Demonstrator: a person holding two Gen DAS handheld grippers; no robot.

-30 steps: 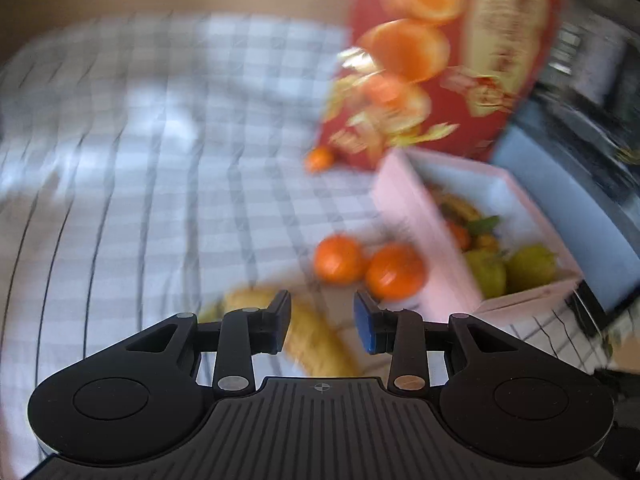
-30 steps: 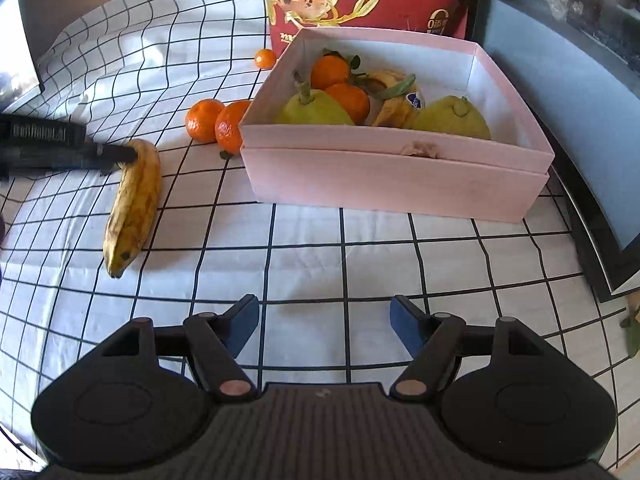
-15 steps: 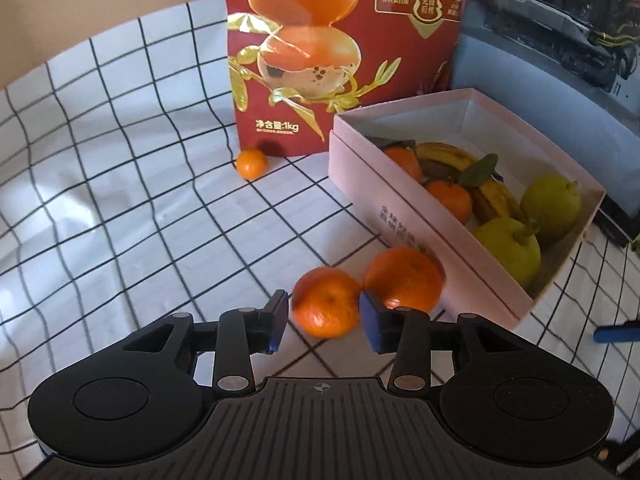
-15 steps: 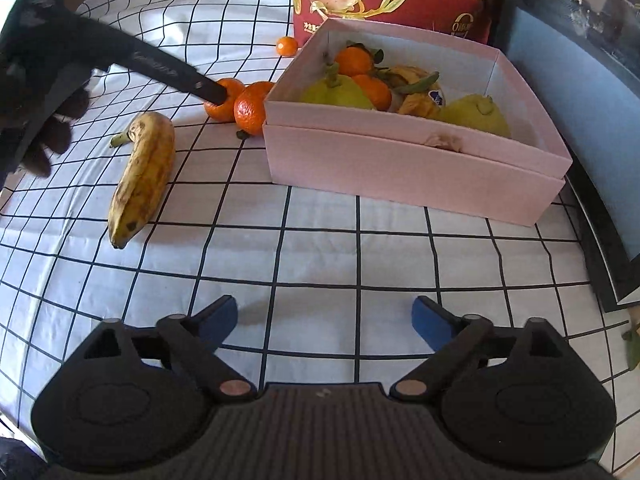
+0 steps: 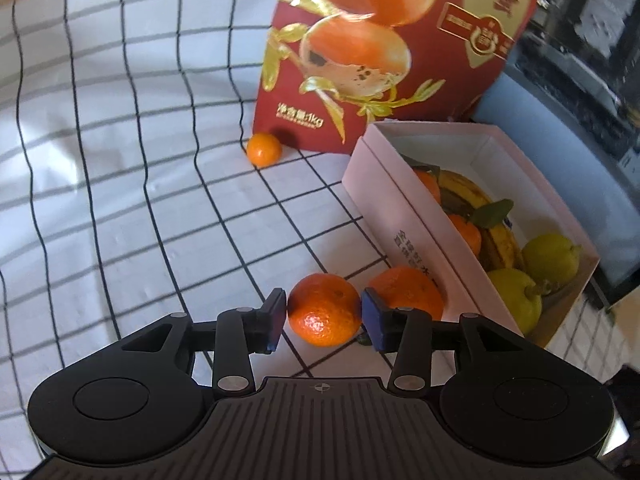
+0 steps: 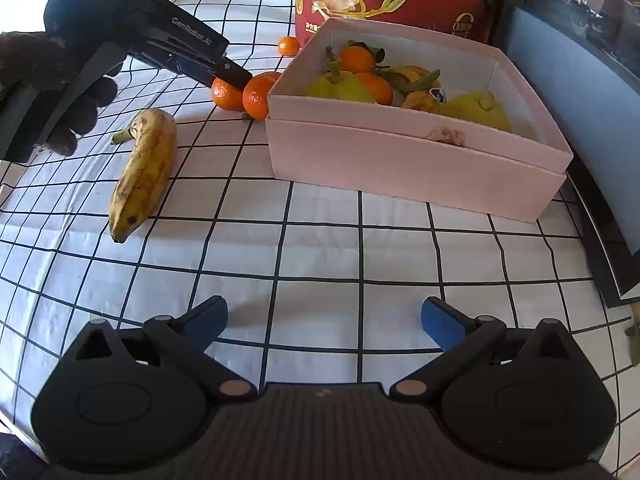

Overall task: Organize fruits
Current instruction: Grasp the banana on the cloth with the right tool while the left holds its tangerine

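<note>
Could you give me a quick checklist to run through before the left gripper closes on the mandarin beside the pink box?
1. Mandarin sits between the left gripper fingers: ok.
2. Jaws wide enough: ok; they have just been opening, and the pads flank the fruit; contact cannot tell.
3. Second mandarin clear of the right-hand finger: not ok, it sits right behind that finger.
4. Room in the pink box for another fruit: ok, bare floor shows at its far end.
5. Right gripper out of the way: ok, open over bare cloth.
6. Banana clear of the path: ok, it lies apart from the mandarins.
</note>
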